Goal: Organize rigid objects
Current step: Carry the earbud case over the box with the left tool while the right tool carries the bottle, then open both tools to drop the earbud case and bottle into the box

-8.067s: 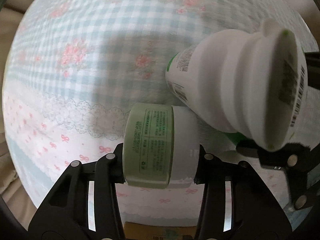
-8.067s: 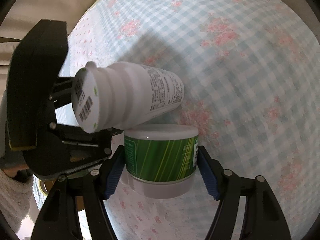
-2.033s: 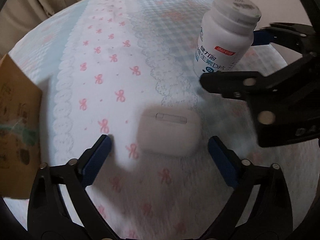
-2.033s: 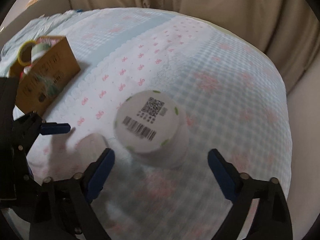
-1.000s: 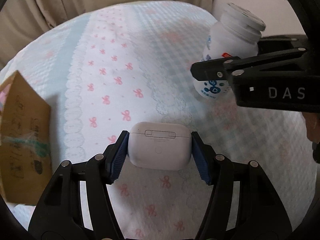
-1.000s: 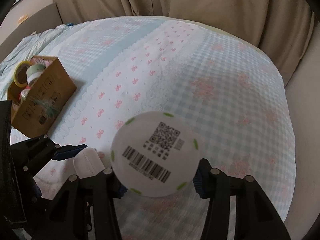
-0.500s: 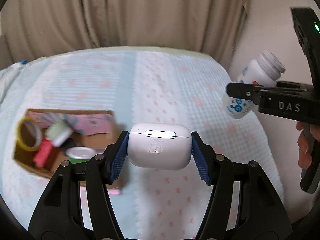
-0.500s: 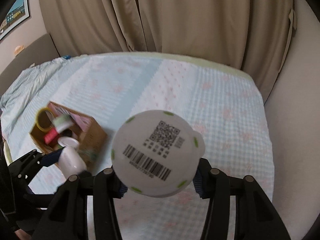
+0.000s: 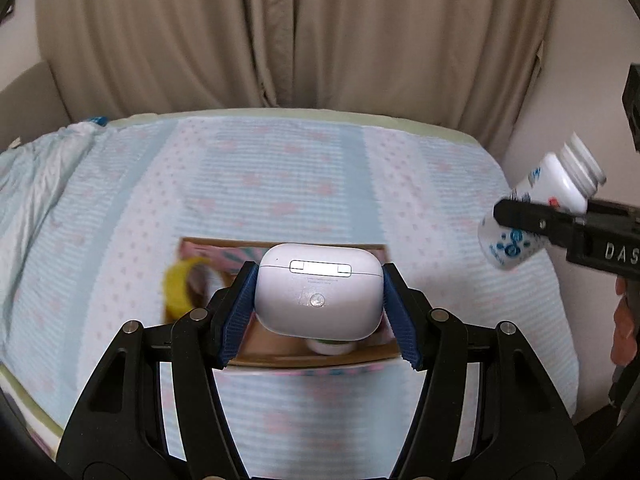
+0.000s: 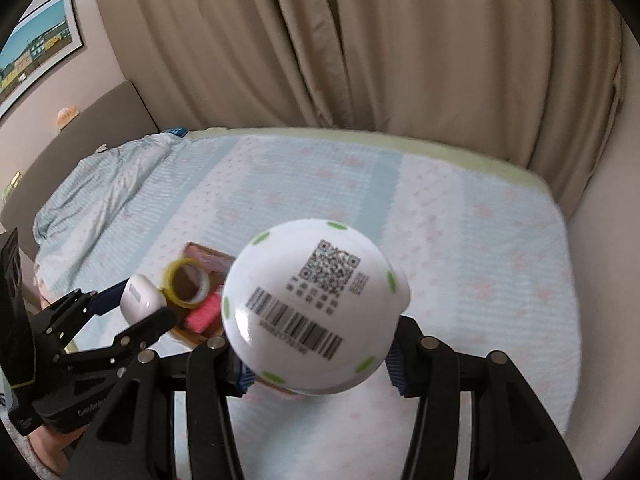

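Two items being held above a cardboard box [image 9: 316,358] on a bed.
An earbud case [image 9: 318,290] is being pinched by the left gripper [image 9: 319,312] — a white bottle [image 10: 308,308] is being clamped by the right gripper [image 10: 320,368].

Home bedroom: bed [image 10: 460,208], curtains [image 10: 360,48]

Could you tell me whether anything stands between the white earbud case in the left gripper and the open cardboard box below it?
Nothing visible does: the white earbud case, clamped in the left gripper, hangs above the open cardboard box.
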`<control>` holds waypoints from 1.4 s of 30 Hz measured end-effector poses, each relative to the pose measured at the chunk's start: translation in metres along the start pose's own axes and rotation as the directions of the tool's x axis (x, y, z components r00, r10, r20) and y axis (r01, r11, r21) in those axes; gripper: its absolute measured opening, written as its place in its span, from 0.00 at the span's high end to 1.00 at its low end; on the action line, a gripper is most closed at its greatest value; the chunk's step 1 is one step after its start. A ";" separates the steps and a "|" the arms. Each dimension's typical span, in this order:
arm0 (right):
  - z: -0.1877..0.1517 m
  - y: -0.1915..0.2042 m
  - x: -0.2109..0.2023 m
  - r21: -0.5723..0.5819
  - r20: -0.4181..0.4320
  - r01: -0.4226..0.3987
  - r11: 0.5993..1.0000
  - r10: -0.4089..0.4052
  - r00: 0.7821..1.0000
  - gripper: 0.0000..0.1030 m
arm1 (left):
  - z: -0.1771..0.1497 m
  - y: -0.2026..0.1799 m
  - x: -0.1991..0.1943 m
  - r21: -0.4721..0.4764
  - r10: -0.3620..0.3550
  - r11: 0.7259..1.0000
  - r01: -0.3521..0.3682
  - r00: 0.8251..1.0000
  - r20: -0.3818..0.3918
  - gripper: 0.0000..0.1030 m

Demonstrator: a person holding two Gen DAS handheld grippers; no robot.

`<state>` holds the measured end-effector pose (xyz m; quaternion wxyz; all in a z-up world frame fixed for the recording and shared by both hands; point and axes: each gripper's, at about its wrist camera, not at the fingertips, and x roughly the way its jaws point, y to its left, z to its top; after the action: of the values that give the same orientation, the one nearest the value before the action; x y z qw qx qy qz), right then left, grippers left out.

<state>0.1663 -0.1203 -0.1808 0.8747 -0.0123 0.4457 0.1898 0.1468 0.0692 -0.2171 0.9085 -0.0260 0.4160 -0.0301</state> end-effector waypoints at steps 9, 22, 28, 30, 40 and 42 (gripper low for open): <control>-0.003 0.085 0.080 0.193 -0.108 0.005 0.981 0.016 0.994 0.54 | -0.004 0.099 0.035 0.116 -0.078 0.989 0.089 0.992 -0.096 0.44; -0.060 0.099 0.190 0.475 -0.292 0.124 0.871 0.023 0.956 0.54 | -0.057 0.108 0.137 0.274 -0.159 0.929 0.248 0.937 -0.310 0.44; -0.071 0.092 0.216 0.527 -0.298 0.105 0.843 0.068 0.952 0.54 | -0.072 0.108 0.167 0.277 -0.154 0.923 0.265 0.917 -0.367 0.44; -0.074 0.090 0.221 0.537 -0.308 0.100 0.837 0.085 0.948 0.54 | -0.071 0.108 0.171 0.278 -0.147 0.923 0.264 0.914 -0.379 0.43; -0.072 0.066 0.208 0.579 -0.350 0.155 0.800 0.073 0.934 0.00 | -0.060 0.096 0.163 0.318 -0.162 0.902 0.292 0.911 -0.378 0.00; -0.074 0.058 0.201 0.591 -0.359 0.186 0.785 0.049 0.932 0.00 | -0.059 0.099 0.163 0.306 -0.154 0.910 0.281 0.912 -0.381 0.00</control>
<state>0.1964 -0.0164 -0.3745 0.7418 0.2228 0.6325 -0.0036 0.2114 0.1541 -0.3853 0.8007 0.0969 0.5522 -0.2112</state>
